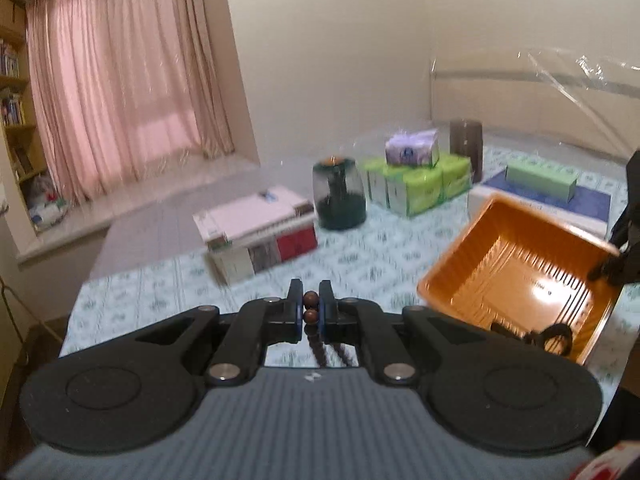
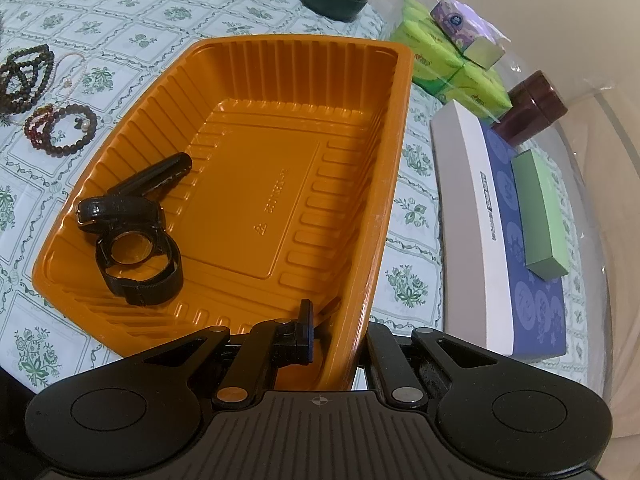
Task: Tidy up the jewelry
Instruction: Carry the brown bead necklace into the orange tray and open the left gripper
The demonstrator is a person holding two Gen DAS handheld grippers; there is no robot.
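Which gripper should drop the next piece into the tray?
Left. The left gripper is already shut on a brown bead bracelet, near the orange tray. The right gripper is clamped on the tray's wall, steadying it.

The orange tray (image 2: pixel 360 240) is shiny plastic with ribbed walls, and light shines off its smooth floor. The watches (image 2: pixel 132 232) inside look like glossy black, one with a woven mesh band. The left gripper (image 1: pixel 310 307) is matt black plastic with small silver metal pins, and the beads (image 1: pixel 310 307) between its fingers are smooth brown, like wood. The tablecloth (image 2: pixel 120 28) looks like soft printed cloth. The curtain (image 1: pixel 116 80) is thin pink cloth.
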